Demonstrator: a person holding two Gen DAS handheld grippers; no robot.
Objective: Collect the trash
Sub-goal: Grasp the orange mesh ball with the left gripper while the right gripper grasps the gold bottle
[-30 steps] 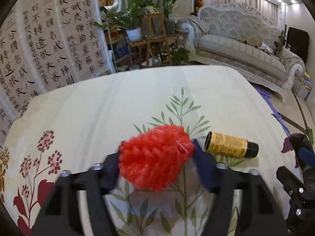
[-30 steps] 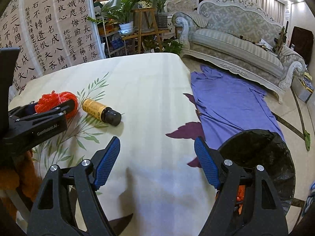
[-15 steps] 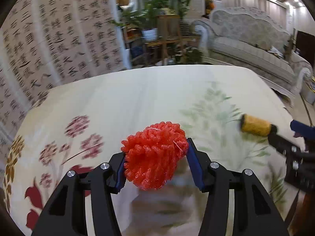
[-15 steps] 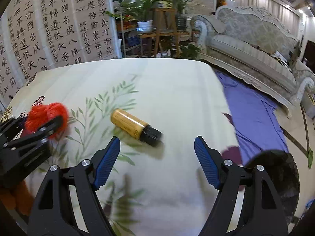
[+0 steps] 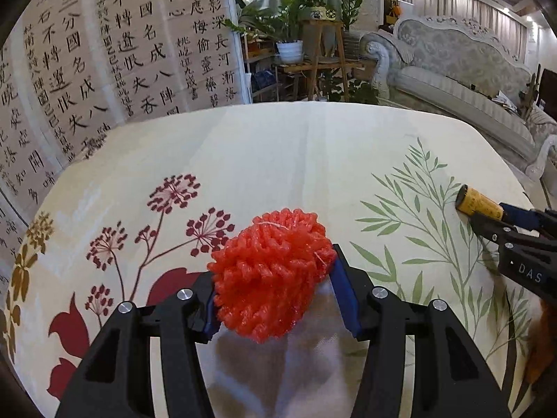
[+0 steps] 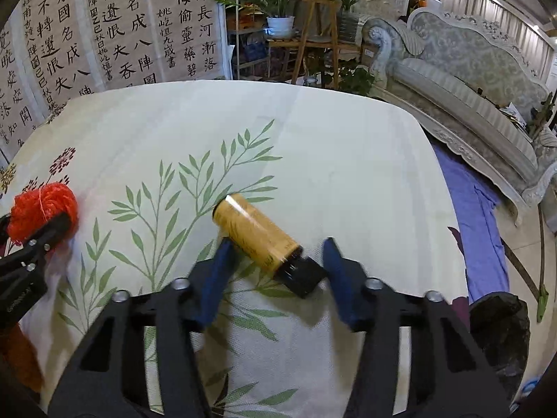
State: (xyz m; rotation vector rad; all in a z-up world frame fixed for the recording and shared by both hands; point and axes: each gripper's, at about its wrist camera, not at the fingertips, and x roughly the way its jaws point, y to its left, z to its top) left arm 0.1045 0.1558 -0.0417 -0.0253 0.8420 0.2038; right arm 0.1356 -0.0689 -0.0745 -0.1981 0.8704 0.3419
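My left gripper is shut on a red foam net ball and holds it just above the floral tablecloth; the ball also shows at the left of the right wrist view. A small yellow bottle with a black cap lies on its side on the cloth. My right gripper is open, its blue pads on either side of the bottle's cap end, not gripping. In the left wrist view the bottle shows at the right edge between the right gripper's fingers.
A black trash bag stands on the floor off the table's right edge, beside a purple cloth. A sofa, plant stand and calligraphy screen lie beyond the table.
My right gripper has swung left from the trash bag and come around the yellow bottle. My left gripper has shifted left with the red ball held.
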